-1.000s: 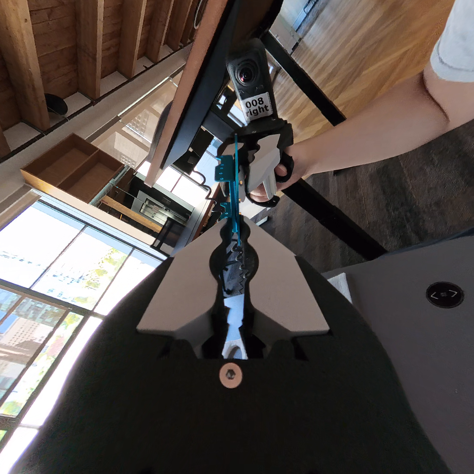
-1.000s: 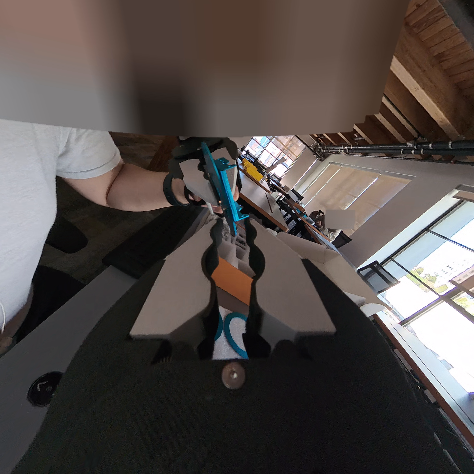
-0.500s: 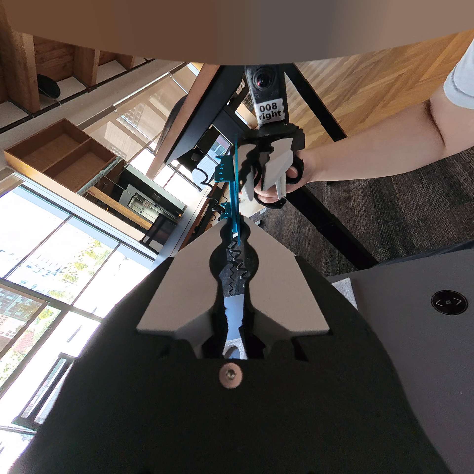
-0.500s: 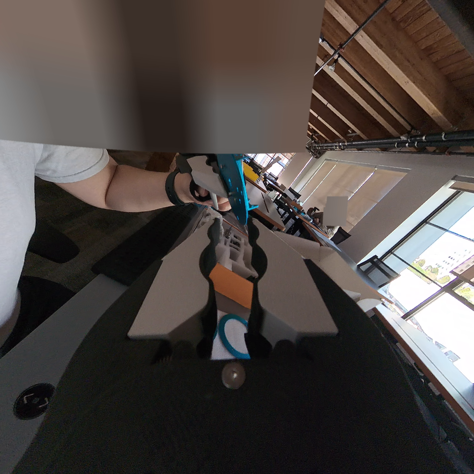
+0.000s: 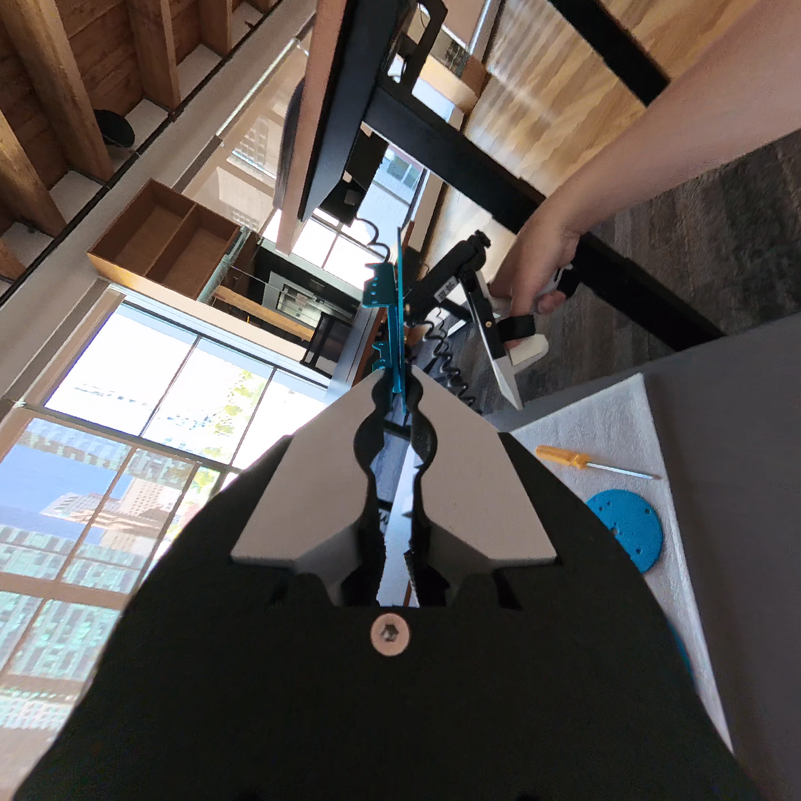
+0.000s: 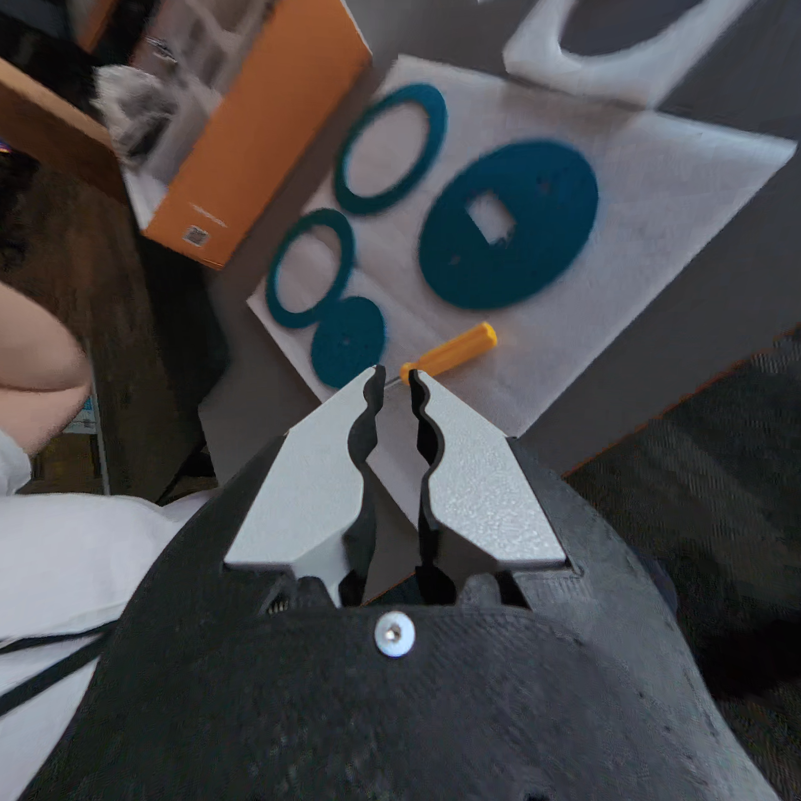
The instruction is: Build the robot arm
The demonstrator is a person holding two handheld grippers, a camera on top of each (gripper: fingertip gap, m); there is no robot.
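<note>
Blue rings [image 6: 392, 147] and discs [image 6: 509, 223] lie on the bench's white mat [image 6: 628, 225]. The left hand-held gripper [image 5: 395, 379] pinches a blue plate [image 5: 396, 329]; the right hand-held gripper [image 6: 396, 373], narrowly parted and empty, hovers by the screwdriver [image 6: 450, 352].

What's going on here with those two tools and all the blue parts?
A person holds a tool in each hand. The left tool is shut on a thin blue bracket plate, held edge-on in the air. The right tool is empty, slightly open, and points down near the orange-handled screwdriver. On the white sheet lie two blue rings, a large disc with a square hole and a small disc.
</note>
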